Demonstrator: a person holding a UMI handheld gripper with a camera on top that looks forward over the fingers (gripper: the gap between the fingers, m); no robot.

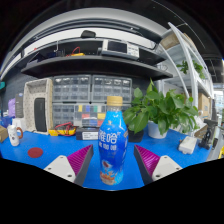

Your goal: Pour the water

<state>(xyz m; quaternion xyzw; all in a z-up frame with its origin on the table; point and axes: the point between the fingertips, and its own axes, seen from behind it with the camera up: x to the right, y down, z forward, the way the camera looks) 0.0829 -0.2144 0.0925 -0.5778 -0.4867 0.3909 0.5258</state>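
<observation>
A plastic bottle with an orange cap and a blue label stands upright on the blue table. It is between the fingers of my gripper, which is open. A narrow gap shows between the bottle and each pink pad. The bottle's base rests on the table, just inside the fingertips. A small white cup-like container stands far off to the left on the same table.
A green plant in a white pot stands behind the bottle to the right. A red disc lies on the table at the left. A white appliance, drawer shelves and a white box line the back and right.
</observation>
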